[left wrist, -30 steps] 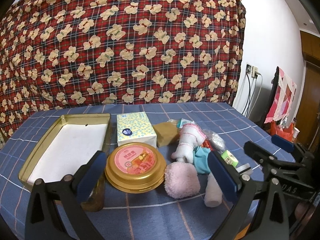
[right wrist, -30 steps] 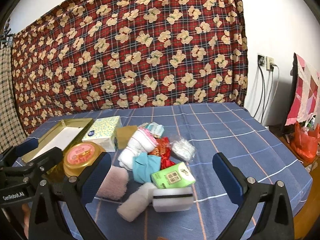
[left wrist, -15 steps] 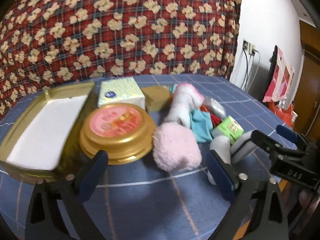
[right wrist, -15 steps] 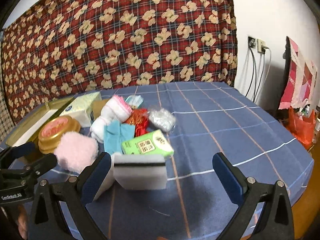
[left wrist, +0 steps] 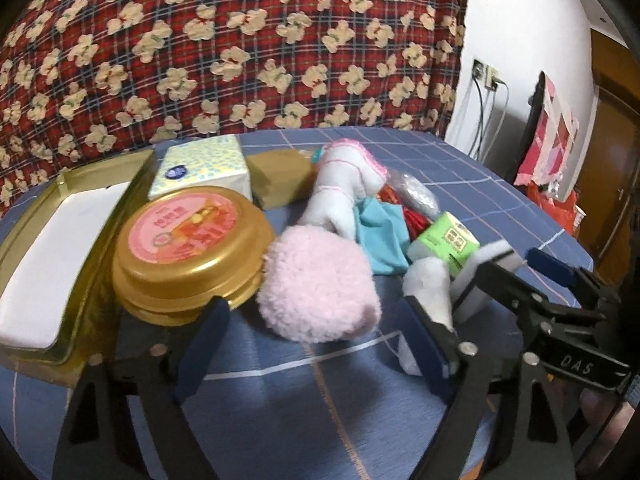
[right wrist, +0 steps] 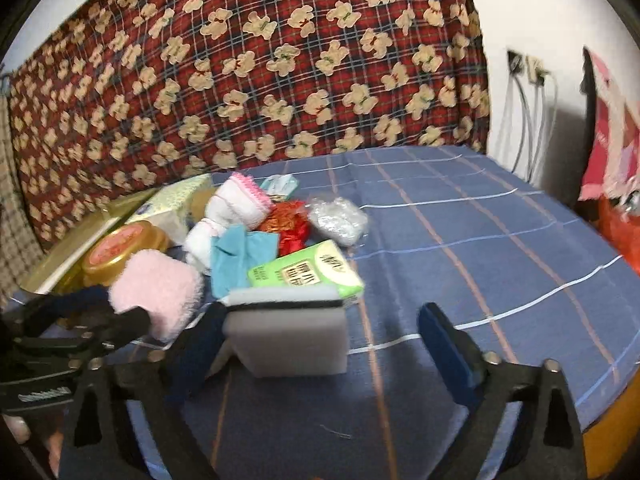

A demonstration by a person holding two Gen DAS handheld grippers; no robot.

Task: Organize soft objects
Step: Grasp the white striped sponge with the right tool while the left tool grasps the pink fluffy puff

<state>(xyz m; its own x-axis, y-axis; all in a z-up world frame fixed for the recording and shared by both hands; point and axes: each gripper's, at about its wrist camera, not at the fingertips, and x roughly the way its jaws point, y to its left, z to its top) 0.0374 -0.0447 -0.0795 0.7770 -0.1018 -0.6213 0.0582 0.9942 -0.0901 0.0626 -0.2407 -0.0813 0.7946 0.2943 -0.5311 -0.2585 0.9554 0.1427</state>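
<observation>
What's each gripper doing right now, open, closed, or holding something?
Left gripper: open, closing around the pink puff.
Right gripper: open, closing around the white sponge.

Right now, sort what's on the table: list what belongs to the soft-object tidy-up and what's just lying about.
For the job: pink puff, white sponge, white sock, teal cloth, gold tray.

Lying about: round tin, tissue box, green carton, silver packet.
</observation>
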